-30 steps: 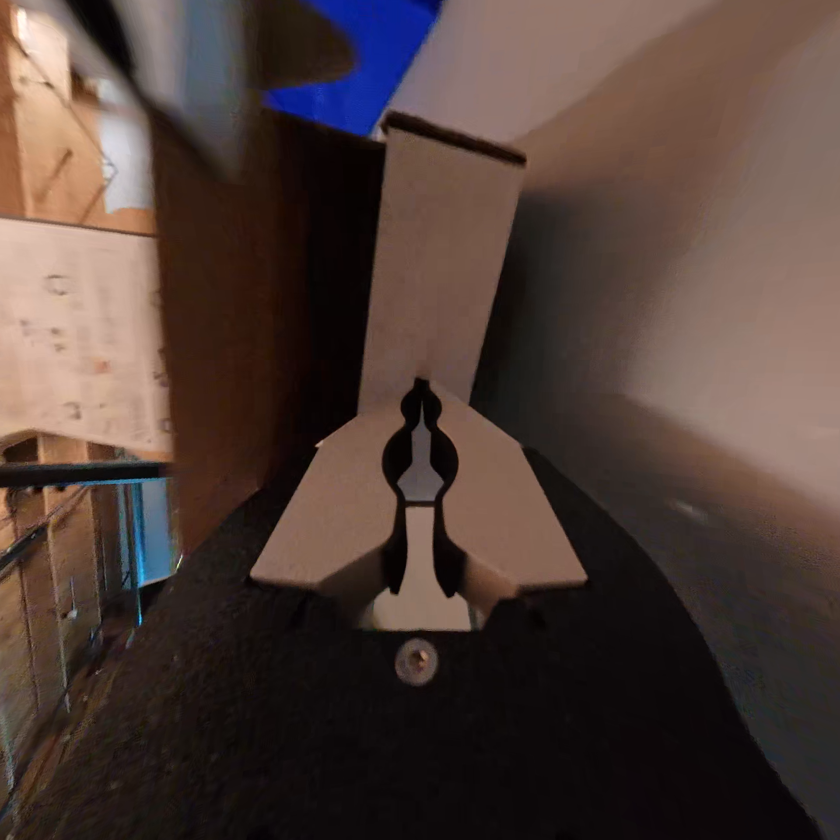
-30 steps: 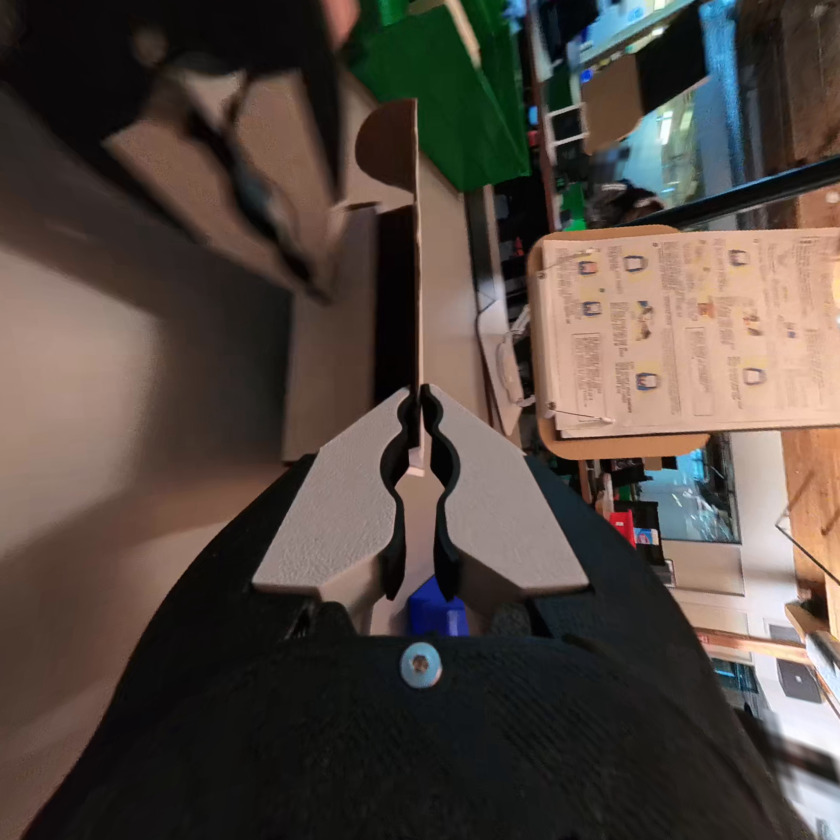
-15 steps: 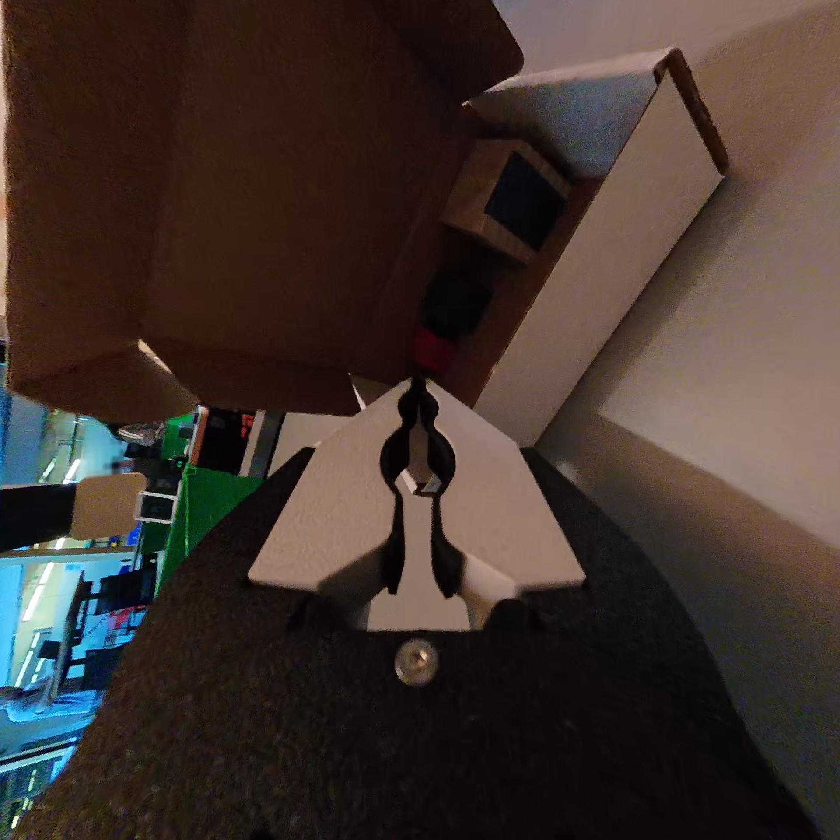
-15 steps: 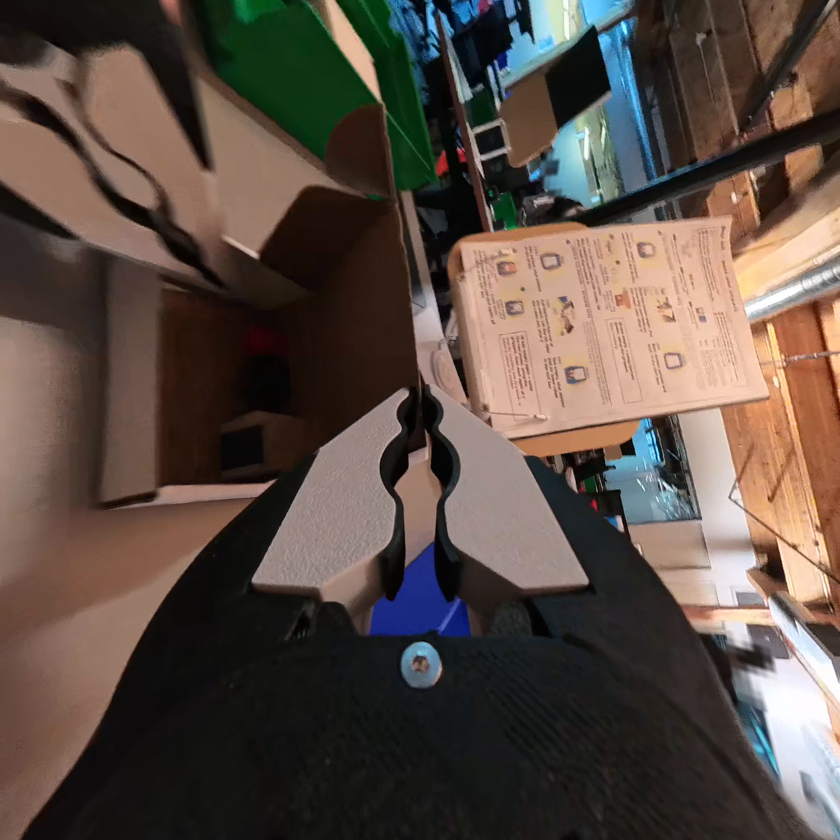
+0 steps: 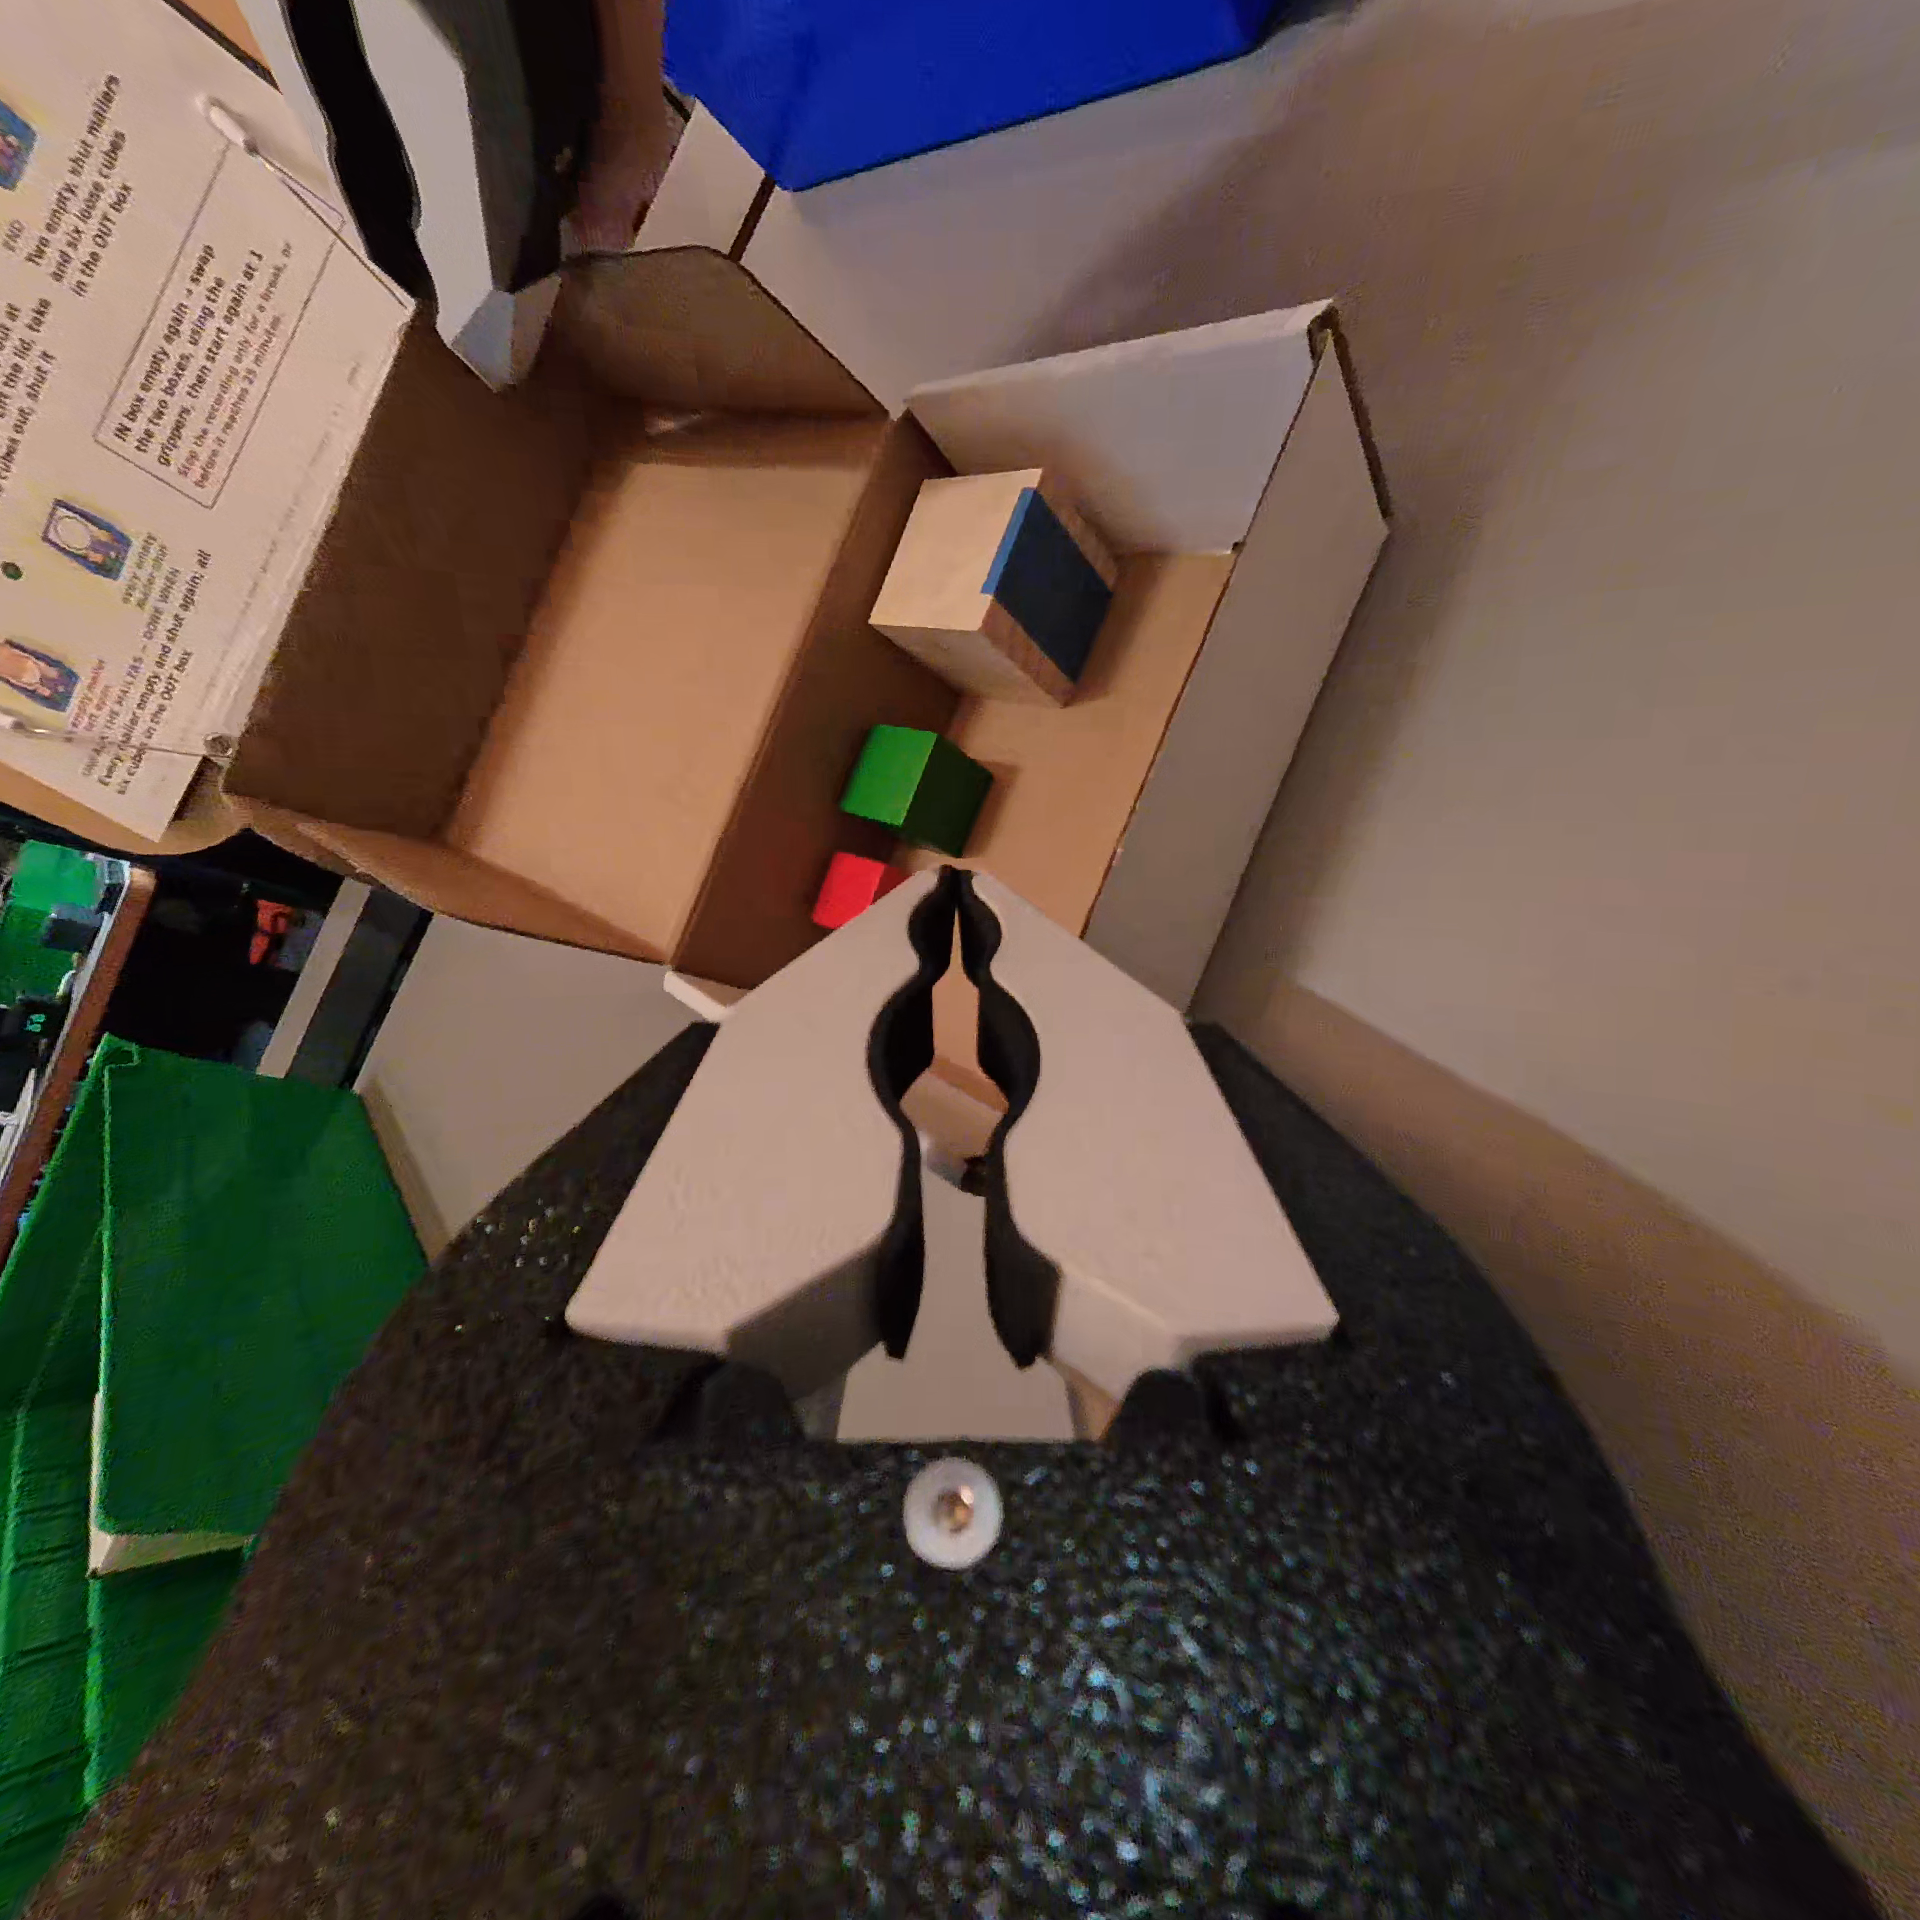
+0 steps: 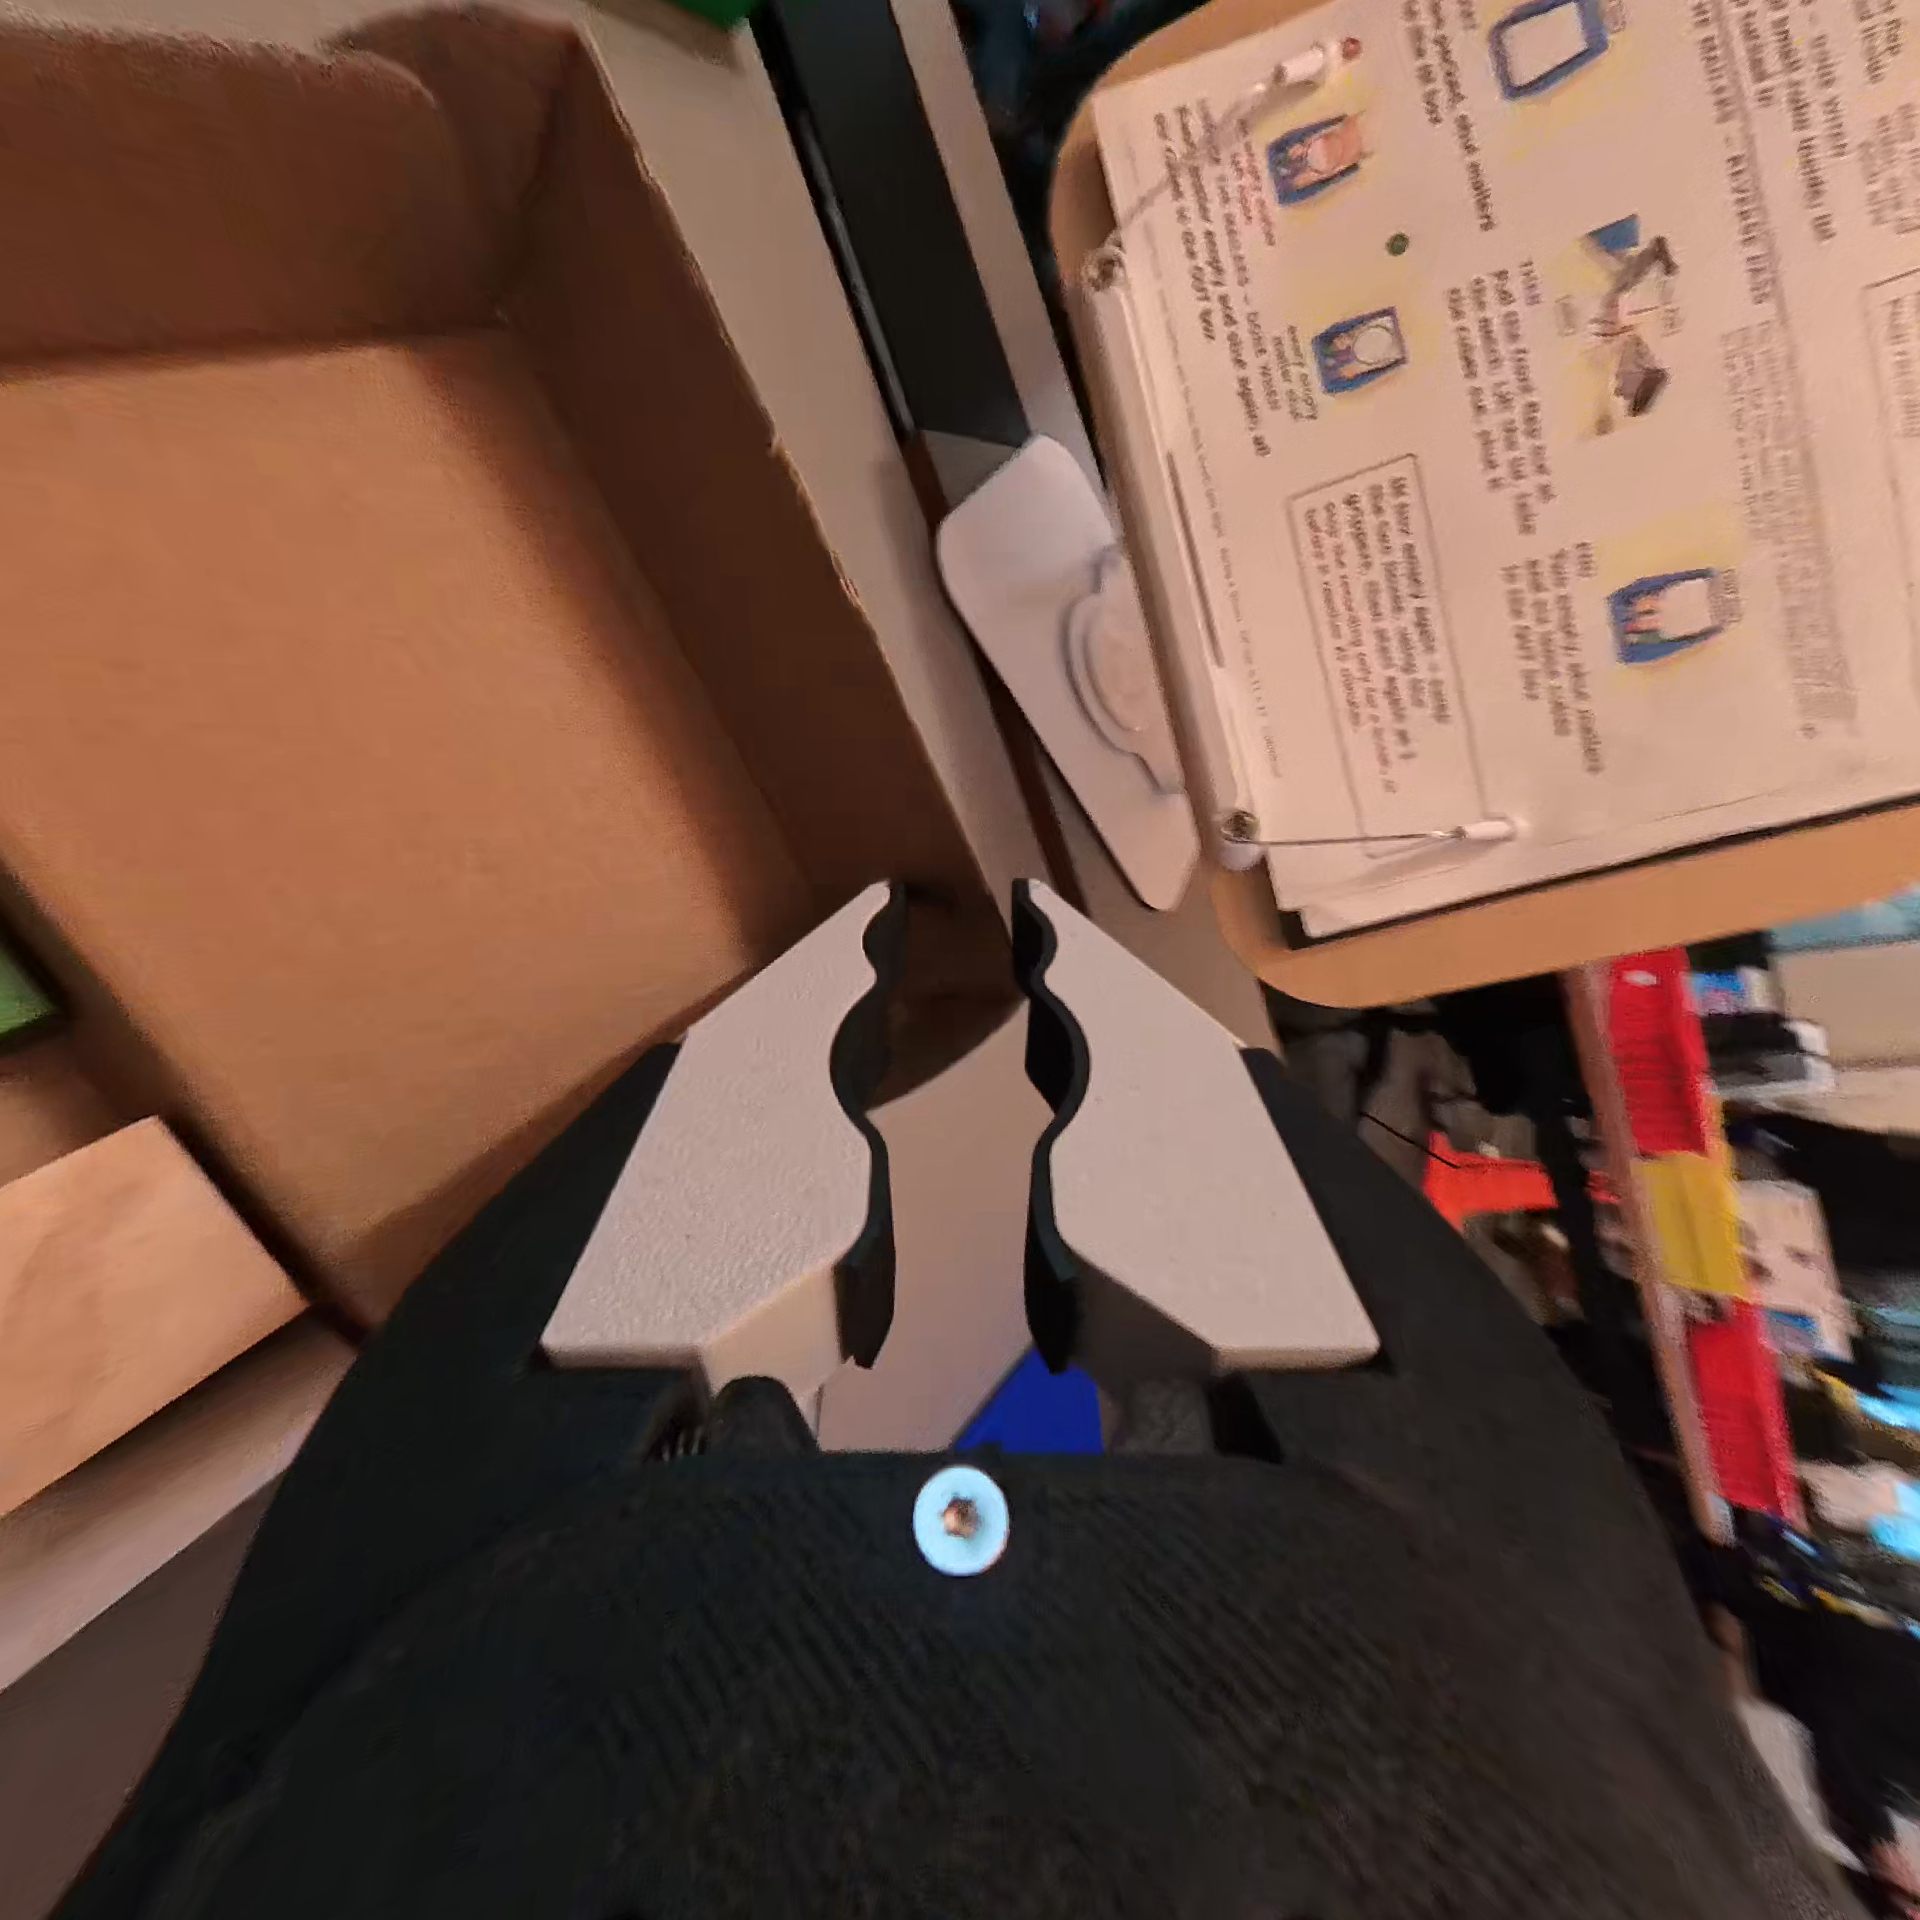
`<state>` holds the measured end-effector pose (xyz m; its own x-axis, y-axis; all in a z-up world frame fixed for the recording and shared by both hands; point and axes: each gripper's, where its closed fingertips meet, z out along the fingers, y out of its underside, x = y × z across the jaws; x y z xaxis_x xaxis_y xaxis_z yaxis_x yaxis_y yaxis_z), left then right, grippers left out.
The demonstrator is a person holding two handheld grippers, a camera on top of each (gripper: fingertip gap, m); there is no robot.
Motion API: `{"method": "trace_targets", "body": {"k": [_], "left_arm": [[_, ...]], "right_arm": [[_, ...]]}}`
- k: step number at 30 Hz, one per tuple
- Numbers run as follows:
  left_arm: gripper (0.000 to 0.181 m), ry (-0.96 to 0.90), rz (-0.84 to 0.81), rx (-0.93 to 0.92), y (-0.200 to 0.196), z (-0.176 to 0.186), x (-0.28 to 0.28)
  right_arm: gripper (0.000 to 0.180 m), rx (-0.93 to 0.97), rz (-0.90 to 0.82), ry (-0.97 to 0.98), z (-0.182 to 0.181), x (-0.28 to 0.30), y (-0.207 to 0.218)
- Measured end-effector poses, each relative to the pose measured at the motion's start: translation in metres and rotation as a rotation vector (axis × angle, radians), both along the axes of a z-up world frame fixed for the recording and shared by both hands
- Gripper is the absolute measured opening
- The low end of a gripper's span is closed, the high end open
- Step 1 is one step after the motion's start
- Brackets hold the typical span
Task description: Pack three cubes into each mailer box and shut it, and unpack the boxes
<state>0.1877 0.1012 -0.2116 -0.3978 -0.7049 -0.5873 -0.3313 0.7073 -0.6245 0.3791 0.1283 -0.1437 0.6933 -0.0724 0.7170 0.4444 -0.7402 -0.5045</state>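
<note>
The left gripper (image 5: 955,883) has two pale grey fingers (image 5: 769,1153) with wavy black pads inside, a rough black body and one silver screw (image 5: 953,1512). The right gripper (image 6: 954,902) looks the same, though blurry.

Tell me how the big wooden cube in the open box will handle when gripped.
The big cube looks like solid wood with flat, square faces, so it is probably stiff and unlikely to roll. It dwarfs the green cube, so it likely needs widely opened jaws. Its painted blue face may be a little slippery.

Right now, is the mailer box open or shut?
Open: the mailer box has its lid folded back, exposing three cubes inside.
</note>
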Motion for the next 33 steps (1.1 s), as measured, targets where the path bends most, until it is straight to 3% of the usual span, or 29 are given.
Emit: {"method": "trace_targets", "body": {"k": [1, 2, 4, 6, 10, 14, 16, 19, 21, 23, 24, 28, 30, 33], "left_arm": [[0.000, -0.008, -0.004, -0.008, 0.000, 0.000, 0.000], [0.000, -0.017, -0.008, -0.024, -0.001, 0.001, 0.000], [0.000, -0.029, -0.011, -0.078, 0.001, 0.002, -0.002], [0.007, -0.029, -0.004, -0.206, 0.001, 0.007, -0.005], [0.016, 0.034, 0.127, -0.576, 0.025, 0.023, -0.012], [0.029, 0.117, 0.232, -0.700, 0.049, 0.022, -0.015], [0.043, 0.120, 0.178, -0.688, 0.047, 0.019, -0.014], [0.070, 0.107, -0.058, -0.607, 0.024, 0.023, -0.021], [0.055, 0.090, -0.225, -0.537, 0.010, 0.028, -0.033], [0.025, 0.025, -0.355, -0.458, 0.000, 0.032, -0.041], [0.022, 0.028, -0.393, -0.429, -0.003, 0.028, -0.043], [0.025, 0.117, -0.376, -0.302, -0.008, 0.002, -0.036], [0.007, 0.147, -0.350, -0.226, -0.006, -0.011, -0.030], [0.001, 0.162, -0.331, -0.305, -0.018, -0.012, -0.025]], "right_arm": [[0.023, 0.004, -0.030, -0.042, 0.004, 0.002, -0.002], [0.029, 0.013, -0.040, -0.061, 0.009, -0.001, -0.004], [0.060, 0.044, 0.008, -0.033, 0.021, -0.023, -0.009], [0.069, 0.121, 0.034, 0.012, 0.041, -0.047, -0.019], [0.072, 0.271, -0.016, 0.117, 0.065, -0.100, -0.062], [0.065, 0.251, -0.118, 0.254, 0.026, -0.141, -0.096], [0.056, 0.277, -0.127, 0.356, 0.005, -0.152, -0.093], [0.055, 0.288, -0.166, 0.495, -0.016, -0.150, -0.087], [0.057, 0.268, -0.212, 0.505, -0.021, -0.141, -0.089], [0.057, 0.238, -0.190, 0.518, -0.021, -0.141, -0.086], [0.056, 0.215, -0.169, 0.507, -0.021, -0.141, -0.084], [0.051, 0.123, -0.142, 0.489, -0.021, -0.137, -0.079], [0.049, 0.115, -0.146, 0.529, -0.020, -0.134, -0.074], [0.058, 0.038, -0.185, 0.626, -0.028, -0.134, -0.070]]}}
